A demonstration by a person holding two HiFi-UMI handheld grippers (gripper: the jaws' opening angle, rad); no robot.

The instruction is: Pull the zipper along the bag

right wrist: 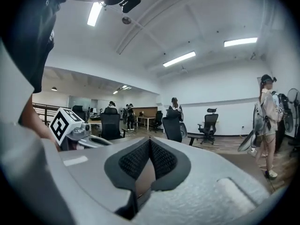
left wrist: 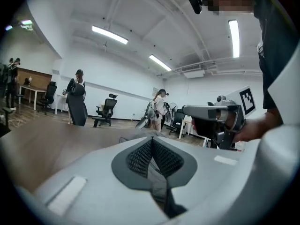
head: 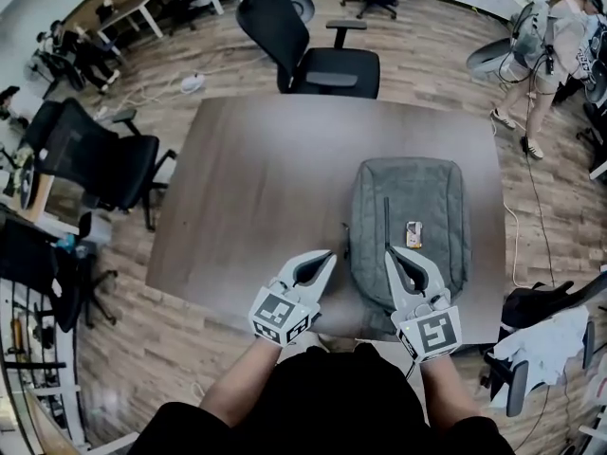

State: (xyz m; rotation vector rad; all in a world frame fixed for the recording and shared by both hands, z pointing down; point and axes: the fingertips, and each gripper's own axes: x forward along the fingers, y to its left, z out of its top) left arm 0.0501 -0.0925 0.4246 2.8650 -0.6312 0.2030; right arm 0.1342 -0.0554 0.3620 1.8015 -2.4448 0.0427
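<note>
Currently: grey fabric backpack flat on brown worktop, dark zipper lengthwise. Left hand-held gripper, right hand-held gripper closed, empty, off it: pre-grasp or post-pull.

Left gripper: fingers pressed together, nothing between. Right gripper near, at right, roughly level. Brown bench left; office chair far.

A brown wood-grain table carries a single grey backpack, lying flat toward its right side.
</note>
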